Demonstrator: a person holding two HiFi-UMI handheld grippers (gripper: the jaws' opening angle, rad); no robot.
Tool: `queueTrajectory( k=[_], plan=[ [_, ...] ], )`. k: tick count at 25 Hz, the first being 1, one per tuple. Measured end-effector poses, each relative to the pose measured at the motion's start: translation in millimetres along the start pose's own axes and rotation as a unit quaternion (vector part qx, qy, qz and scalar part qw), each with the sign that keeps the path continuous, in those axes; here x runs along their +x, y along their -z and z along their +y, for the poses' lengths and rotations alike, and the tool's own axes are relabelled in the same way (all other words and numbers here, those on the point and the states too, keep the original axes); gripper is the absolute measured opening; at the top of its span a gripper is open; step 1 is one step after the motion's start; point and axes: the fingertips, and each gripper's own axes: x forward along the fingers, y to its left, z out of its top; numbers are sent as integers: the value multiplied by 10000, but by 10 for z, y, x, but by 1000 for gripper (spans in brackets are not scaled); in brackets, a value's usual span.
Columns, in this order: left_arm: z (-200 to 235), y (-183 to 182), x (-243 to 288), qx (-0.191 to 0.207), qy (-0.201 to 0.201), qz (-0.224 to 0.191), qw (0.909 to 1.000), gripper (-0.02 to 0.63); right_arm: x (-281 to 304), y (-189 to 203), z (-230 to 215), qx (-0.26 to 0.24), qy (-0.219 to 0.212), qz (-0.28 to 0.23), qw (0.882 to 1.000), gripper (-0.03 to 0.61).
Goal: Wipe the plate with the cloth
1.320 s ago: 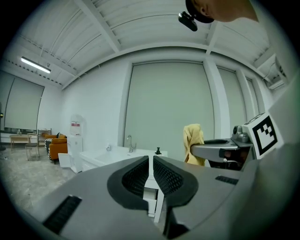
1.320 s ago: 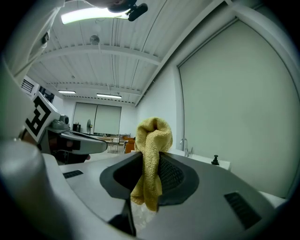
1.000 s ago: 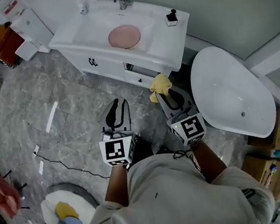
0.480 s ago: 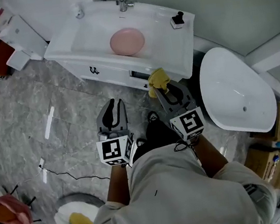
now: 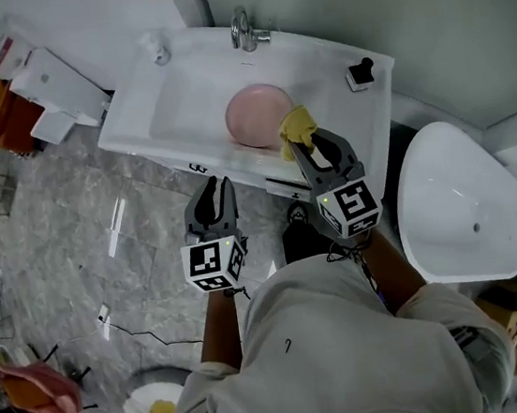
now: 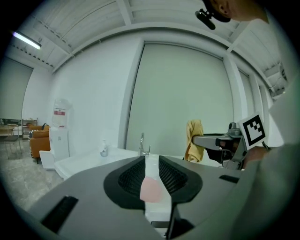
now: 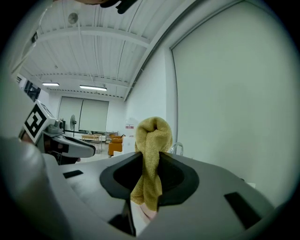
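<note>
My right gripper is clamped on the yellow cloth, just short of the pink plate in the sink ahead and seemingly not touching it, so the wiping is all left, and my left gripper hangs barely parted, empty.

The cloth is rough, nubby towelling. The plate looks smooth and matt. The sink around it is glossy white, and the tap at its 12 o'clock is shiny metal.
</note>
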Motion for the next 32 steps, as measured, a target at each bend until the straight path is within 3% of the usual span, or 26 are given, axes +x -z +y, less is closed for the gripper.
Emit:
queueTrajectory(
  k=[4,9,19,22,27,32],
  plan=[
    [190,-80,667,-22,-89,308,9995,101,487,20,-454,187,-158,179,9995,89],
    [200,186,1369,-473,430,893,9939,101,931,373,-833,534,-247,625,9963,89],
    [768,514,2565,23,1054,1907,9760,101,1821,913,-1176,995,-5,1434,9847,91],
    [994,778,2980,153,1381,2379,9613,101,2086,1141,-1314,1159,313,1788,9765,91],
    [1369,1429,3488,293,1931,3384,9205,101,2469,1650,-1397,1643,782,2393,9537,91],
    [1543,2065,3777,367,2321,4074,8825,101,2554,2188,-1298,2002,1154,3005,9254,91]
  ],
)
